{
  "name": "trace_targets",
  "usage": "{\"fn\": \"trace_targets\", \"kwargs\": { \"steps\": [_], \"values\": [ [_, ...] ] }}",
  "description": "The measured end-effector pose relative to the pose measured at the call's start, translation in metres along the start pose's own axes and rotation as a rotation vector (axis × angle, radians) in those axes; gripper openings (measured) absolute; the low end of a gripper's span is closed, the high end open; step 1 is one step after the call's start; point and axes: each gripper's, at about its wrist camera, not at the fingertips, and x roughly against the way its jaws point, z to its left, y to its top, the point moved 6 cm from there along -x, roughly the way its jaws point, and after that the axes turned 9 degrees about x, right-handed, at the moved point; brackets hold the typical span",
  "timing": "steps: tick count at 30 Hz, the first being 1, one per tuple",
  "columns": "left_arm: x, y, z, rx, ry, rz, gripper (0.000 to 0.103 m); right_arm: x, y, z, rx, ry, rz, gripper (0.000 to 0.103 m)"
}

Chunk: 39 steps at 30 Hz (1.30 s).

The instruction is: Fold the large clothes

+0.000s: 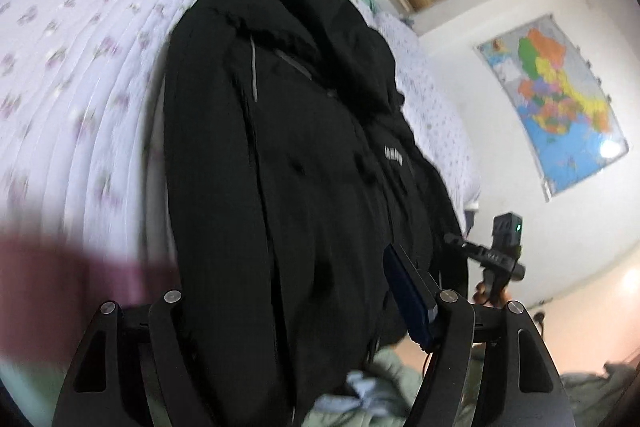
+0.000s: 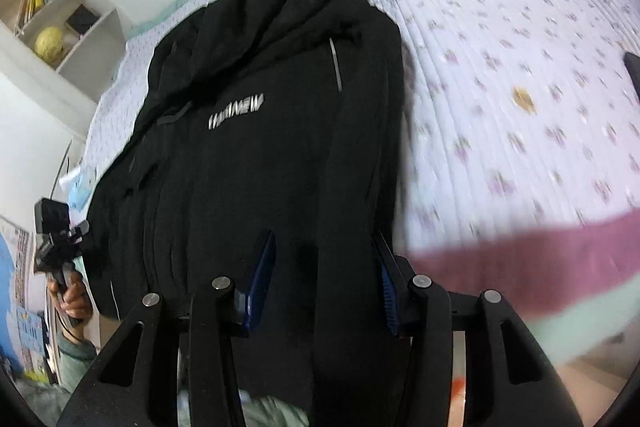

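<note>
Floral quilted bed (image 2: 520, 75) fills both views, with a wall map (image 1: 560, 99) and a bookshelf (image 2: 60, 15) beyond.

Nearest, in the right wrist view: right gripper (image 2: 324, 279), jaws part open, blue pads either side of a ridge of the black jacket's (image 2: 260, 147) hem at 6 o'clock. Cloth sits between the pads; whether they pinch it cannot be told. A maroon band (image 2: 540, 259) lies blurred at 3 o'clock.

Left gripper (image 1: 304, 307): jaws wide, jacket hem bulging between them; one pad shows at 5 o'clock, the other is hidden. Grip not confirmed.

Jacket lies lengthwise on the bed, hem near, collar toward 12 o'clock, sleeves seemingly already tucked inward.

Judgement: a hem-to-collar fold is the step in hand. Both grippers should take all layers, lift level and together, and lay the hem square at the collar.

Shelf cubbies at 10 o'clock hold upright books, a yellow ball (image 2: 50, 43) and a dark box.
</note>
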Motion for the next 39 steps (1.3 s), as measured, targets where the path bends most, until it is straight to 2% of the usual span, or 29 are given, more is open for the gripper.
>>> {"fn": "trace_targets", "kwargs": {
  "steps": [5, 6, 7, 8, 9, 10, 12, 15, 18, 21, 26, 30, 34, 37, 39],
  "values": [
    [0.000, -0.045, 0.008, -0.020, 0.036, 0.072, 0.074, 0.010, -0.046, -0.001, 0.007, -0.003, 0.083, 0.052],
    [-0.001, -0.050, 0.009, -0.025, 0.045, 0.074, 0.070, 0.008, -0.056, 0.002, 0.014, 0.005, 0.094, 0.052],
    [-0.004, -0.054, 0.011, -0.031, 0.071, 0.066, 0.056, 0.007, -0.059, 0.004, 0.018, 0.004, 0.093, 0.051],
    [-0.005, -0.053, 0.012, -0.033, 0.097, 0.058, 0.045, 0.005, -0.059, 0.006, 0.025, -0.012, 0.082, 0.048],
    [-0.006, -0.052, 0.012, -0.031, 0.121, 0.047, 0.020, 0.002, -0.058, 0.008, 0.029, -0.023, 0.077, 0.036],
    [-0.003, -0.047, 0.012, -0.022, 0.131, 0.031, 0.016, 0.000, -0.054, 0.010, 0.034, -0.037, 0.072, 0.026],
    [0.011, -0.040, 0.001, -0.006, 0.068, -0.012, 0.015, 0.007, -0.044, 0.018, 0.046, -0.024, 0.040, 0.021],
    [0.035, -0.029, -0.017, -0.033, 0.016, -0.075, 0.015, 0.034, -0.020, 0.031, 0.077, 0.016, -0.052, 0.020],
    [0.057, -0.006, -0.039, -0.039, -0.084, -0.146, 0.015, 0.058, 0.011, 0.035, 0.090, 0.053, -0.130, 0.020],
    [0.072, 0.032, -0.055, -0.035, -0.148, -0.214, 0.015, 0.072, 0.049, 0.036, 0.087, 0.085, -0.195, 0.020],
    [0.067, 0.099, -0.079, 0.012, -0.184, -0.287, 0.015, 0.086, 0.116, 0.036, 0.076, 0.075, -0.292, 0.020],
    [0.059, 0.159, -0.083, 0.028, -0.144, -0.355, 0.016, 0.089, 0.171, 0.022, 0.046, 0.040, -0.357, 0.020],
    [0.041, 0.206, -0.081, 0.049, -0.094, -0.409, 0.019, 0.071, 0.234, 0.008, -0.028, 0.009, -0.402, 0.020],
    [0.018, 0.243, -0.071, 0.073, -0.014, -0.454, 0.022, 0.038, 0.276, -0.011, -0.090, -0.018, -0.407, 0.020],
    [0.001, 0.268, -0.051, 0.124, 0.043, -0.477, 0.023, 0.010, 0.299, -0.021, -0.090, -0.087, -0.386, 0.020]
  ]
}}
